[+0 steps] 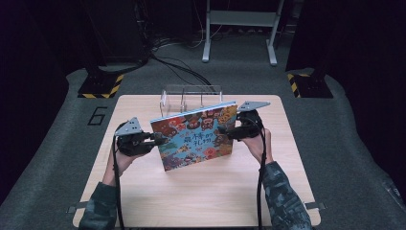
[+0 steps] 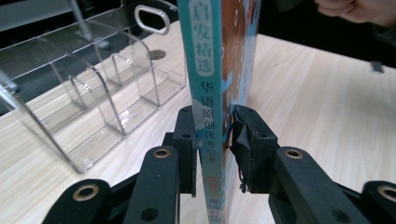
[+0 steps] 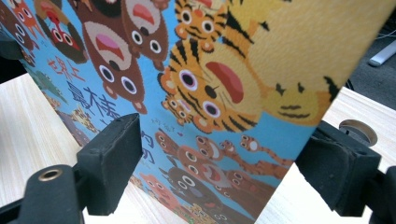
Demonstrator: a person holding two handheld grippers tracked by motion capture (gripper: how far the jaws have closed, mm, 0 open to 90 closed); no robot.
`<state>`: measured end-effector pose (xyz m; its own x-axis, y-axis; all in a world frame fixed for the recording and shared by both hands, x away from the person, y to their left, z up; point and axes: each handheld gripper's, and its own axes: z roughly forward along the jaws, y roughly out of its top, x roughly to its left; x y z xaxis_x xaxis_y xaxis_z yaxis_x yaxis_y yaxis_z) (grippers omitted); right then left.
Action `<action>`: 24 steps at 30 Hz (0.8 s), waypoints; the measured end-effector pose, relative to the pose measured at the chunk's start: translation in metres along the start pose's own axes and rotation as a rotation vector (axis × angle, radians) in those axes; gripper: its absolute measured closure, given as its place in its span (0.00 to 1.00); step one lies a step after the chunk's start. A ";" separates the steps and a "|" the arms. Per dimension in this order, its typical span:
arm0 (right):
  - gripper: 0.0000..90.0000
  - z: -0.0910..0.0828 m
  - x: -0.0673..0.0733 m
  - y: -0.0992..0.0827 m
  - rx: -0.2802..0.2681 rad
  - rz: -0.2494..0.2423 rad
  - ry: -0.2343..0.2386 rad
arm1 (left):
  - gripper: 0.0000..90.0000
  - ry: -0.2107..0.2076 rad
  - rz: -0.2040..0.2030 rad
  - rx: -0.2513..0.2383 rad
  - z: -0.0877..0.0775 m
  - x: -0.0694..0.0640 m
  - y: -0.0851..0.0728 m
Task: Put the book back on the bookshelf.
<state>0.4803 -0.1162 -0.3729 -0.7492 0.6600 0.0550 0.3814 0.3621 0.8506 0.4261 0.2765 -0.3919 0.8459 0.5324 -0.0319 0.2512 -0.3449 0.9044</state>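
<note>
Book (image 1: 196, 136) upright, spine clamped in left tool (image 1: 154, 140)

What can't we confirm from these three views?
- Back cover of the book: hidden in the high view by the book itself.
- Foot of the book: cut off by the bottom edge in the left gripper view, so contact with the table is unclear.
- Right gripper: whether the far pad touches the book, hidden behind the book's edge.
- Clear rack: lower part hidden behind the book, high view.

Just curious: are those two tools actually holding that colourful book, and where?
The left tool clamps the picture book at its spine. The right tool stands open around its opposite edge, not gripping.
</note>
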 end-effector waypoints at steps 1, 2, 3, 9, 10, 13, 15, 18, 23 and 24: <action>0.19 0.000 0.000 0.000 0.001 0.000 -0.001 | 0.78 -0.013 0.009 0.007 0.000 0.001 0.000; 0.19 0.000 0.000 0.000 0.001 0.003 -0.001 | 0.78 -0.007 0.019 -0.002 0.000 0.000 0.001; 0.19 0.000 0.001 0.000 0.000 0.004 -0.001 | 0.78 -0.009 0.016 0.003 -0.001 0.000 0.002; 0.20 -0.001 0.002 0.001 0.005 0.000 -0.011 | 0.76 -0.007 -0.008 0.006 -0.002 0.000 0.014; 0.20 0.000 0.002 0.001 0.005 0.001 -0.011 | 0.75 -0.011 -0.013 0.013 -0.002 0.000 0.017; 0.20 0.000 0.002 0.001 0.006 0.006 -0.013 | 0.76 -0.012 -0.031 0.000 -0.003 0.001 0.024; 0.20 0.000 0.002 0.002 0.003 -0.005 -0.017 | 0.77 -0.020 -0.030 -0.013 -0.002 0.002 0.028; 0.20 0.000 0.003 0.002 0.002 0.006 -0.017 | 0.77 -0.027 -0.023 0.001 0.000 0.003 0.034; 0.18 0.002 0.003 0.003 0.007 0.009 -0.023 | 0.78 -0.036 -0.021 0.026 0.001 0.006 0.038; 0.16 0.003 0.004 0.004 0.008 0.011 -0.024 | 0.78 -0.036 -0.011 0.031 0.001 0.006 0.038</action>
<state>0.4804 -0.1107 -0.3709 -0.7318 0.6795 0.0520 0.3940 0.3596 0.8458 0.4409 0.2661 -0.3578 0.8593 0.5083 -0.0575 0.2745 -0.3633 0.8903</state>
